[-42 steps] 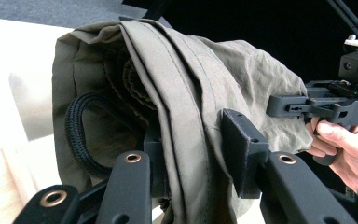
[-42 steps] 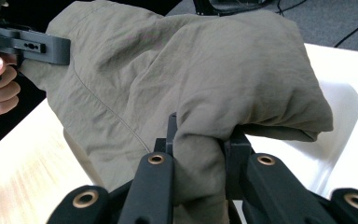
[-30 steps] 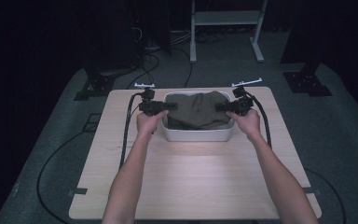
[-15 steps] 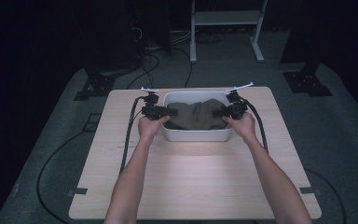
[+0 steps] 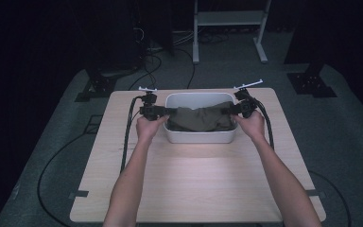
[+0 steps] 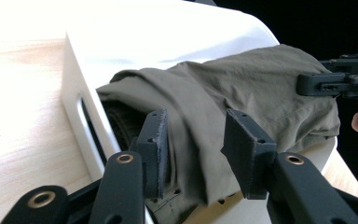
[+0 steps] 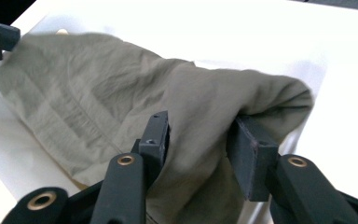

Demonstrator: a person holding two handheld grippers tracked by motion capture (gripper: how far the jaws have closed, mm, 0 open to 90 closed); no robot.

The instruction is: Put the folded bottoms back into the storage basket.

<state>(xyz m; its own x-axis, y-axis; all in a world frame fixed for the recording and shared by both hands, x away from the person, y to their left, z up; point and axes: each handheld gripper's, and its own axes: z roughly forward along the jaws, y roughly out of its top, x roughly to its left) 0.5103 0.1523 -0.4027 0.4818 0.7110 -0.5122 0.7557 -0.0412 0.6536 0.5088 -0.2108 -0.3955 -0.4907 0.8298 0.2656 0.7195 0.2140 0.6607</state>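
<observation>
One olive cloth (image 5: 201,119) (creased, seemingly folded) fills the white bin (image 5: 200,137).

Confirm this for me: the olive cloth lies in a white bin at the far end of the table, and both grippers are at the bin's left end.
Not quite. The olive cloth does lie in the white bin at the far end of the table, but the grippers are at opposite ends: the left gripper at its left end, the right gripper at its right. The high view shows it.
</observation>
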